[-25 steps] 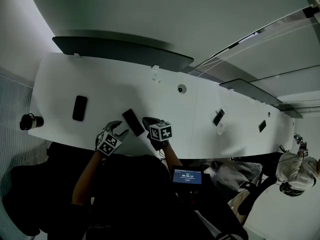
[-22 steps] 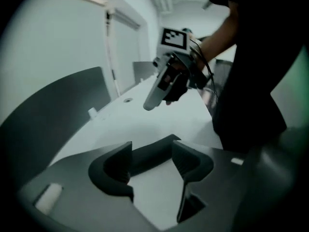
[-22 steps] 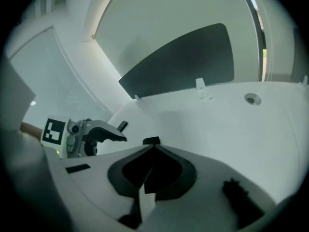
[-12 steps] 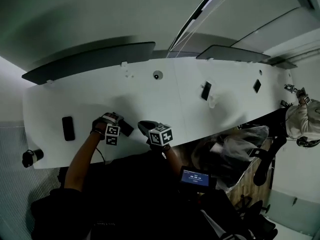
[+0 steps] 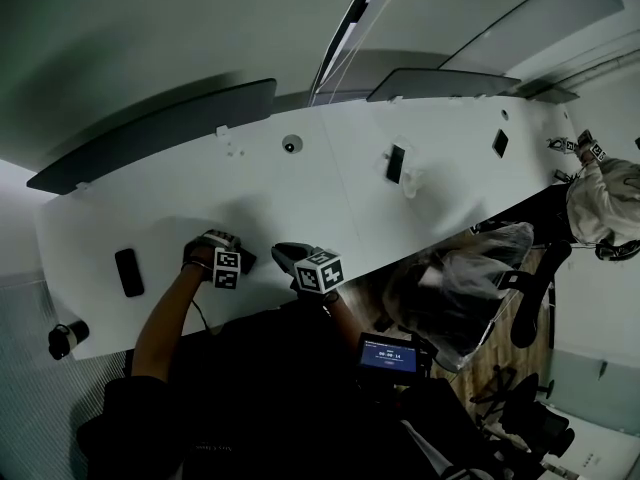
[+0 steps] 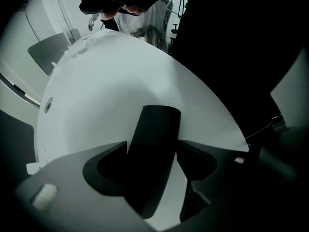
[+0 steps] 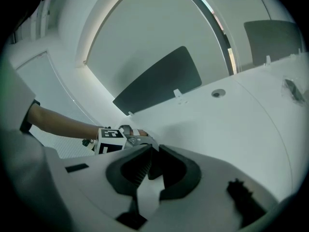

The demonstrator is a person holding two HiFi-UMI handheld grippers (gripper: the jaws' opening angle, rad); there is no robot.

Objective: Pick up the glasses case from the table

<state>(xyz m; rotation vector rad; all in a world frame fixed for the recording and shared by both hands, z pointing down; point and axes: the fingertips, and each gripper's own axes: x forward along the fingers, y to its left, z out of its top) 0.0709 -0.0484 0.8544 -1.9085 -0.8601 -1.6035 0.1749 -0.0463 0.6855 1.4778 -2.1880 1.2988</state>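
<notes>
The dark, oblong, hard-shelled glasses case [image 6: 153,163] lies flat on the long white surface [image 6: 120,71], close to its near edge, and sits slightly askew between the two jaws of the left hand-held gripper [image 6: 153,144]. That gripper points steeply down over it. Its jaws stand wide on either side of the case and have just been closing in. The left jaw meets the case's edge, while a sliver of white still shows between the case and most of the right jaw, so the grasp is not yet clenched. From the head view, the case [image 5: 246,259] is a small dark shape beside the left hand-held gripper's marker cube [image 5: 226,268]. Just to the right, the right hand-held gripper [image 5: 283,255] hangs over the same near edge, apart from the case. Its jaws are drawn nearly together with only a narrow slit between them, having just eased apart a little, and nothing is between them [image 7: 154,148]. Further left on the surface lies a flat black rectangular slab [image 5: 128,272], well apart from the case. A dark cylindrical flask [image 5: 62,338] sits by the surface's left corner. Near the far edge is a small round fitting [image 5: 291,145], and two small dark devices [image 5: 396,164] lie toward the right end, where another person in light clothing [image 5: 600,188] is.
</notes>
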